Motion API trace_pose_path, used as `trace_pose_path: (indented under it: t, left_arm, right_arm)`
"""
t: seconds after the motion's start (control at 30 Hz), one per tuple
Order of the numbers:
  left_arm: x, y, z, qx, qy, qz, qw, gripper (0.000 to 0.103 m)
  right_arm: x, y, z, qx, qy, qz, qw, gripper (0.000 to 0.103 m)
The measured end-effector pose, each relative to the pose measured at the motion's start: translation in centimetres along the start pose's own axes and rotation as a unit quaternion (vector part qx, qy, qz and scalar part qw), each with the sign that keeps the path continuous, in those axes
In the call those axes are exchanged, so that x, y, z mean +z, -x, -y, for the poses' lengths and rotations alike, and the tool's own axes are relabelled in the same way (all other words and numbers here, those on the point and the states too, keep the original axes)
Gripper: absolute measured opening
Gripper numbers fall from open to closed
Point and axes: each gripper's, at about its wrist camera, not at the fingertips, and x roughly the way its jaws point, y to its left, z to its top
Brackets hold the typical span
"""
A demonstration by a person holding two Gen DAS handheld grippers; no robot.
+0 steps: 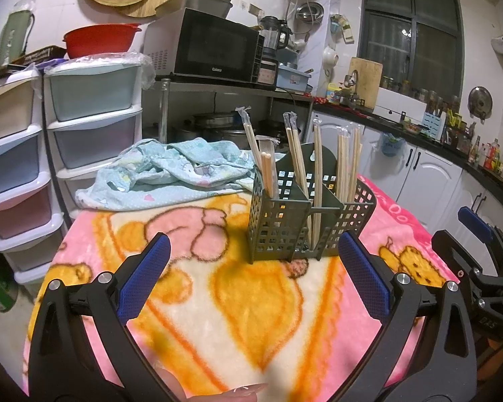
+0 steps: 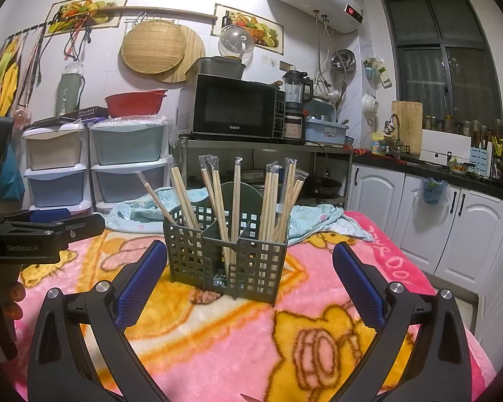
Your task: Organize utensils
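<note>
A dark green perforated utensil caddy point(image 1: 278, 224) point(image 2: 248, 261) stands on the pink cartoon blanket point(image 1: 238, 305) point(image 2: 238, 338). Several wrapped wooden chopsticks point(image 1: 317, 174) point(image 2: 218, 207) stand upright or leaning in its compartments. My left gripper point(image 1: 253, 274) is open and empty, just in front of the caddy; it also shows at the left of the right wrist view point(image 2: 47, 224). My right gripper point(image 2: 246, 278) is open and empty, in front of the caddy; it also shows at the right edge of the left wrist view point(image 1: 479, 234).
A crumpled light blue cloth point(image 1: 171, 171) point(image 2: 315, 221) lies behind the caddy. Stacked plastic drawers point(image 1: 94, 127) point(image 2: 124, 167) stand at the left. A microwave point(image 1: 204, 47) point(image 2: 234, 107) sits on a metal rack behind. White cabinets point(image 2: 452, 227) line the right.
</note>
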Motion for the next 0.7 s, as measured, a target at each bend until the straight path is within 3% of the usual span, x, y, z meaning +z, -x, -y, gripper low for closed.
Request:
trace_pose_path:
  t: [0.7]
  left_arm:
    - [0.22, 0.11, -0.37, 0.002, 0.002, -0.004, 1.0000, 0.092]
  right_arm:
    - [0.00, 0.02, -0.11, 0.000, 0.000, 0.000, 1.000, 0.096]
